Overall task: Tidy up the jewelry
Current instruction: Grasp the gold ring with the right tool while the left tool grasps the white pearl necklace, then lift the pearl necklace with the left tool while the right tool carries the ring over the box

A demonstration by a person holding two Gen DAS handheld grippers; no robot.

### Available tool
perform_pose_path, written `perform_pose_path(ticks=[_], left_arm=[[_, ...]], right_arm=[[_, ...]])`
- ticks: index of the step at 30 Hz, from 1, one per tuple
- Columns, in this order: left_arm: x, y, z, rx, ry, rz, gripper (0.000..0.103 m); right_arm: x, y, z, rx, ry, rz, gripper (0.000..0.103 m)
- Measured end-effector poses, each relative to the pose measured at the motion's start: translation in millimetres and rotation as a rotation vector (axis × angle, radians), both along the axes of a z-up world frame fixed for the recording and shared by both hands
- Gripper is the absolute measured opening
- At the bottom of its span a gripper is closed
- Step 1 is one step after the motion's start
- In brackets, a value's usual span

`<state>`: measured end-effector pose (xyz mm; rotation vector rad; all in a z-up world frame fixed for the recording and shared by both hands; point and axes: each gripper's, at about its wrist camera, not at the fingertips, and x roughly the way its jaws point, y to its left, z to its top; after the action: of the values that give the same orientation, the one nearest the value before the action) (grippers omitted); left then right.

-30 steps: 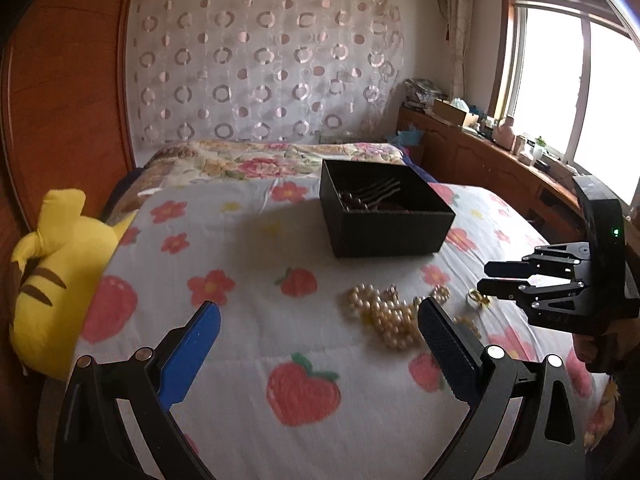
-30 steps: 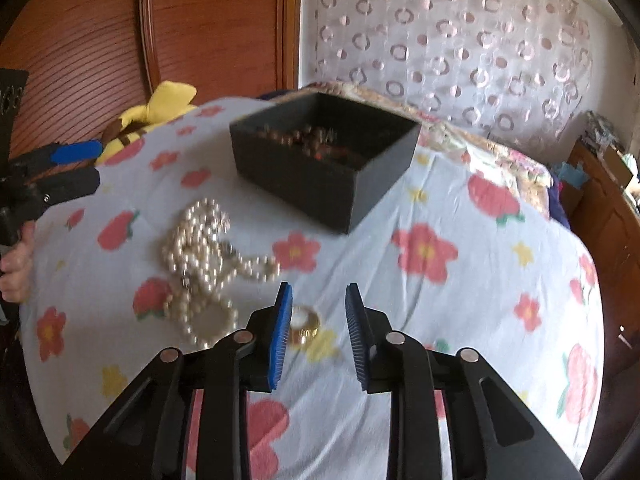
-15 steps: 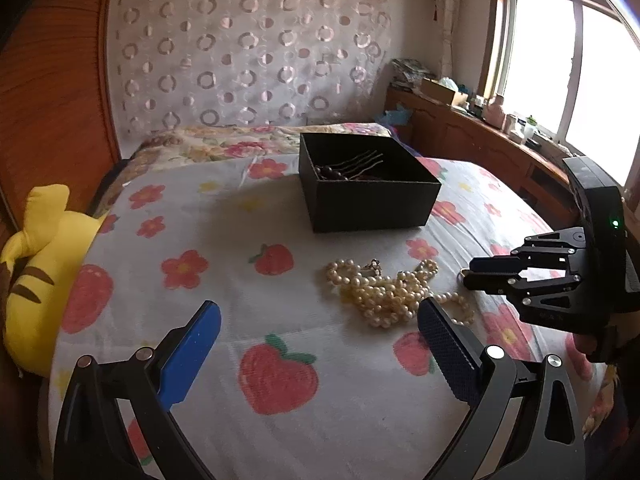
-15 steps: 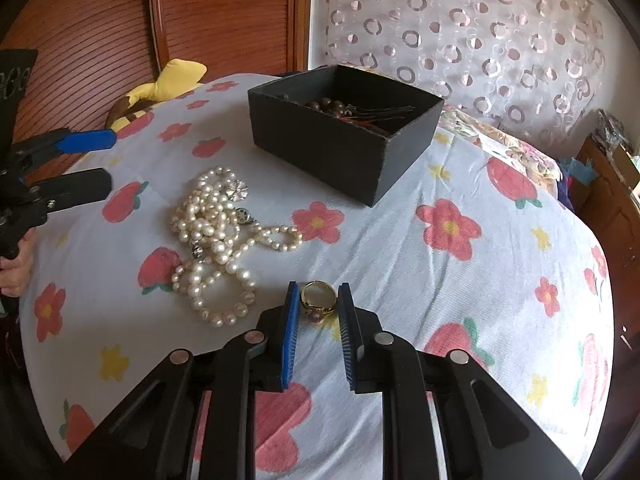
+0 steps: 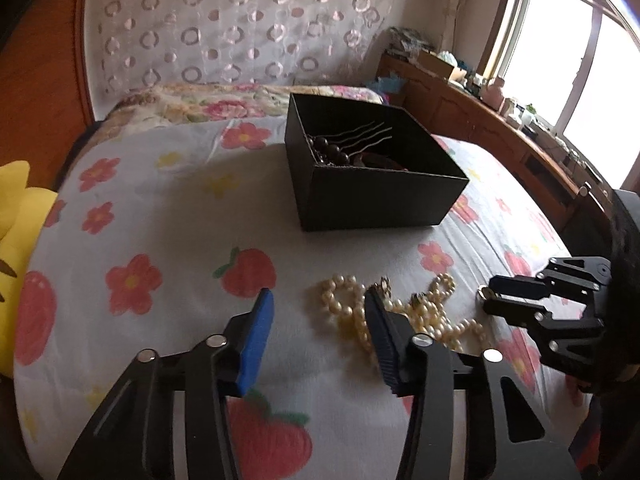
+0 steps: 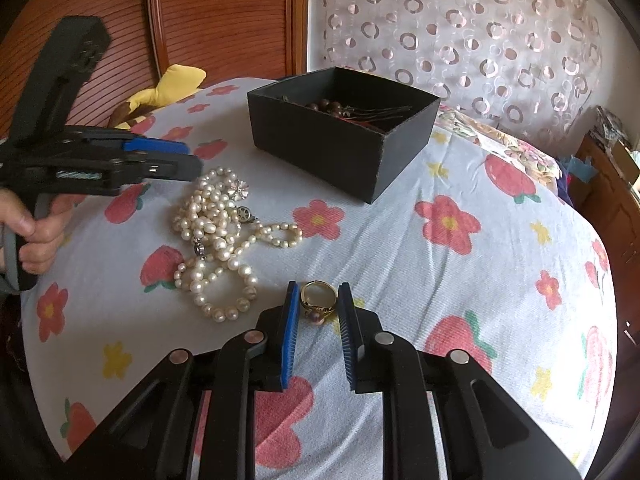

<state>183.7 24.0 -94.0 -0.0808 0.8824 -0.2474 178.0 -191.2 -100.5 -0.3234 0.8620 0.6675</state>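
A gold ring sits between the fingers of my right gripper, which is shut on it just above the bedspread; it also shows in the left wrist view. A heap of pearl necklaces lies on the bed, also in the left wrist view. My left gripper is partly closed and empty, its right finger over the pearls' left end. A black box with dark beads and hairpins stands behind; it also shows in the right wrist view.
A yellow plush toy lies at the bed's left edge. A wooden headboard and a patterned curtain stand behind. A wooden cabinet with clutter runs under the window on the right.
My left gripper has moved toward the pearls and its jaws have narrowed a lot. My right gripper has stayed around the ring, and the view has shifted slightly closer.
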Motion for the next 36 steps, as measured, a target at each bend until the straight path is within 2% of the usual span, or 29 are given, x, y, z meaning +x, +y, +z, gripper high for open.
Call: perform_pose_path(ticks=[2, 10, 12, 13, 16, 20, 30, 36], left_arm=[[6, -1, -2, 0.017, 0.011, -0.005, 0.036], [15, -19, -4, 0.127, 0.019, -0.052, 0.032], [15, -19, -4, 0.127, 0.021, -0.068, 0.020], [14, -20, -4, 0.144, 0.018, -0.073, 0.007], [12, -22, -1, 0.137, 0.020, -0.093, 0.007], [1, -22, 15, 0.120, -0.031, -0.091, 0.007], [-33, -28, 85, 0.056, -0.208, -0.094, 0.006], [-48, -39, 119, 0.051, -0.293, -0.105, 0.007]], right_arm=[[1, 0, 0, -0.002, -0.002, 0.000, 0.022], [0, 0, 0, 0.002, 0.002, -0.001, 0.022], [-1, -1, 0, 0.002, 0.002, -0.001, 0.022], [-1, -1, 0, 0.002, 0.002, -0.002, 0.022], [0, 0, 0, 0.005, 0.005, -0.002, 0.022], [0, 0, 0, 0.005, 0.006, -0.003, 0.022], [0, 0, 0, 0.006, 0.006, -0.003, 0.022], [0, 0, 0, 0.006, 0.007, -0.003, 0.022]])
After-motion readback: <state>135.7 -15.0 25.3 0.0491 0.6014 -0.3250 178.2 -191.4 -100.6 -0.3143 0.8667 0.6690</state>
